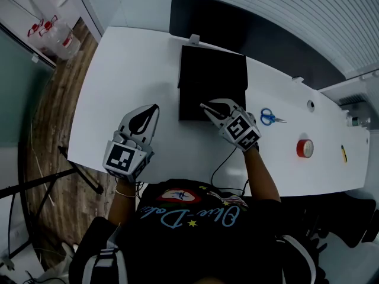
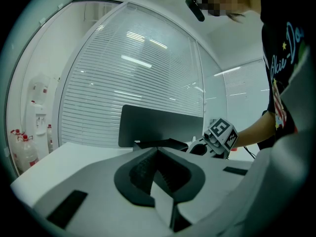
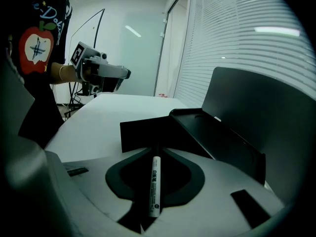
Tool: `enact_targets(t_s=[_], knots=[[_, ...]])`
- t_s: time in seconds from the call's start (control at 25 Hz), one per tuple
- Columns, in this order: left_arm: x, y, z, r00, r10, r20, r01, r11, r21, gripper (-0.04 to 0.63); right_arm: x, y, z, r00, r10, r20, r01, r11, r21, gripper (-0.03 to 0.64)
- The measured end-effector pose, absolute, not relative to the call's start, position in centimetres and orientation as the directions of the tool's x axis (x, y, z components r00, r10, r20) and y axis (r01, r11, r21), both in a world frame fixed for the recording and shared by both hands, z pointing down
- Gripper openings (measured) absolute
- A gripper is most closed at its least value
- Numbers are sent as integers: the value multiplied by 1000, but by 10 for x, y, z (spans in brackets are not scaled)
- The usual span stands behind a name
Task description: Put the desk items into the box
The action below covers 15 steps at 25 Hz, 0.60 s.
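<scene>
The right gripper [image 3: 155, 151] clamps a white marker [image 3: 154, 186] whose long axis runs in line with the jaws, tip toward the black box [image 1: 213, 70]. This hand is the nearer one, pitched downward with its jaw tips at the box's near edge. The left gripper [image 1: 153, 110] hovers over the table [image 1: 130, 64] left of the box — jaws closed, empty.

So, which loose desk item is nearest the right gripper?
The blue-handled scissors, just beside the right gripper; the red tape roll and the small yellow item lie farther right.
</scene>
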State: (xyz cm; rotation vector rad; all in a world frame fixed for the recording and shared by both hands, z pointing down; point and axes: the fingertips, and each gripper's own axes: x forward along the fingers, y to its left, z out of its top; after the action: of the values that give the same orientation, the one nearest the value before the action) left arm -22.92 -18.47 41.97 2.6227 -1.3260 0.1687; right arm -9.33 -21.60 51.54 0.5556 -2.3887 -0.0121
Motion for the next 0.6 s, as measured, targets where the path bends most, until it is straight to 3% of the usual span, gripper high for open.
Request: enact_targets(t_s=[0.12,0.44,0.6], knots=[[-227,-183,418,595,-782,185,-804,-582,126,2,-88,-219,504,-703,-443,557,-457,881,124,-3],[-223,-179,414,608,-774,177,-794,-597,117,2,-61,-228,463,-736,-598,318,-658,742,-125,-3],[-220,-178,414,613,-767,188,-789,-605,103,2,-45,-231,445,-703,-663,257,-710,679,-188,-3]])
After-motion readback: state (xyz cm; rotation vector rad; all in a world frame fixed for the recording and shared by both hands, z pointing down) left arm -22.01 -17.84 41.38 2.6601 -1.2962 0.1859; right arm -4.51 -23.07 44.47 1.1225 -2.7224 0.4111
